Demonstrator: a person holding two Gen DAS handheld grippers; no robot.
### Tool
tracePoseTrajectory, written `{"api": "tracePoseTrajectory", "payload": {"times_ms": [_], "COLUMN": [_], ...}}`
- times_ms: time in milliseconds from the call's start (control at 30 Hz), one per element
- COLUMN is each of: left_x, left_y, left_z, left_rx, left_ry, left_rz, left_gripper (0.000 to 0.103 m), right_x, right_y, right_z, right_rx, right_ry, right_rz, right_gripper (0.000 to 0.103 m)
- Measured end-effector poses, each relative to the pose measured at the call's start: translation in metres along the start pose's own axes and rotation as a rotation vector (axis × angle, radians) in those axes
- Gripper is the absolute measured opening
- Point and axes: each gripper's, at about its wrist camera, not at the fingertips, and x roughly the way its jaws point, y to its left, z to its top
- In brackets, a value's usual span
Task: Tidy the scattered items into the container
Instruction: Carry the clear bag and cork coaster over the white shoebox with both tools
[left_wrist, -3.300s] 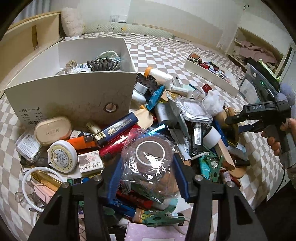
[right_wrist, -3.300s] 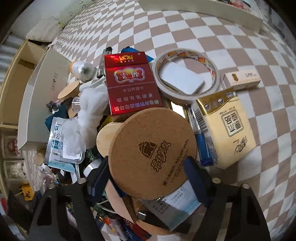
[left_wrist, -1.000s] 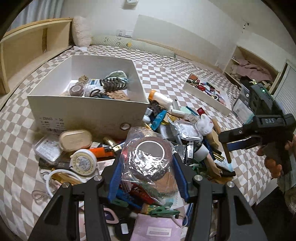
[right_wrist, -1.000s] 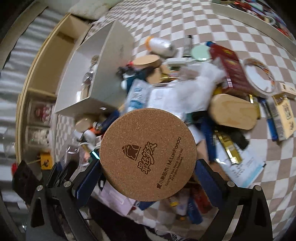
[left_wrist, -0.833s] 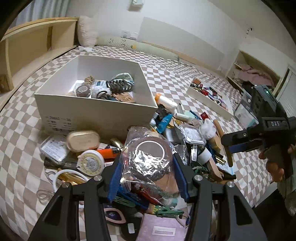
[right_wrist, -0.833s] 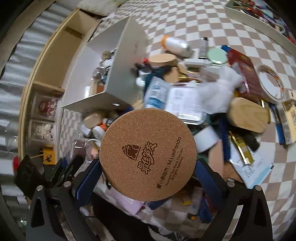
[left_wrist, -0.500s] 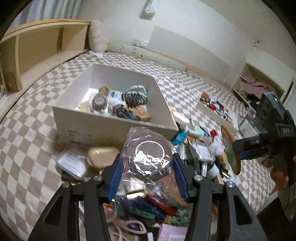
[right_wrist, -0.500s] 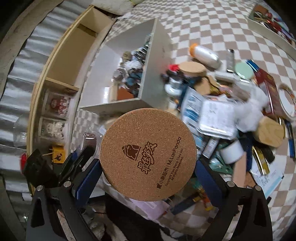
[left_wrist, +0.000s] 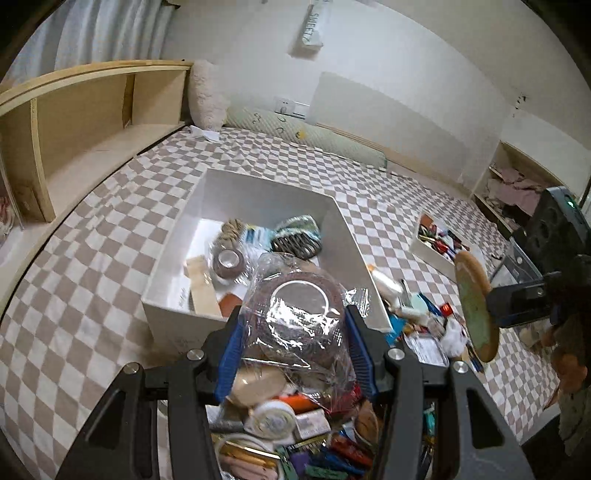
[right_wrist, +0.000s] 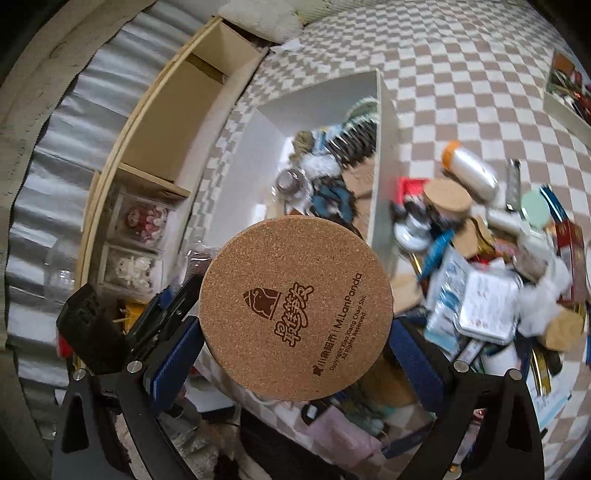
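Observation:
My left gripper (left_wrist: 293, 336) is shut on a tape roll wrapped in clear plastic (left_wrist: 301, 317), held up above the near wall of the white box (left_wrist: 255, 192). The box holds a hair claw, a tape roll and other small items. My right gripper (right_wrist: 295, 339) is shut on a round cork coaster (right_wrist: 295, 308), held high over the pile beside the box (right_wrist: 243, 173). In the left wrist view the coaster (left_wrist: 474, 306) shows edge-on at the right, held by the right gripper (left_wrist: 517, 306).
A dense pile of small items (right_wrist: 480, 280) lies on the checkered bed cover right of the box. A second shallow tray (left_wrist: 439, 242) with items sits further right. Wooden shelves (left_wrist: 85, 122) run along the left. More clutter (left_wrist: 295, 432) lies under the left gripper.
Both grippers have risen with their loads and moved toward the white box. The box interior now shows more from above in both views.

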Motion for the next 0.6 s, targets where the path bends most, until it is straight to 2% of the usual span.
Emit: {"api": "tracePoseTrajectory", "payload": {"times_ms": [233, 600], "left_x": [0.021, 0.085], "left_y": [0.015, 0.022], "left_z": [0.028, 0.061], "left_rx": [0.013, 0.022], "left_ry": [0.024, 0.162], "left_rz": [0.067, 0.053], "left_gripper": [0.052, 0.052], "right_x": [0.003, 0.007], "right_y": [0.01, 0.004], "right_z": [0.016, 0.036], "right_rx": [0.004, 0.04], "right_ry": [-0.016, -0.027], "right_rz": [0.007, 0.001], "right_gripper": [0.1, 0.1]}}
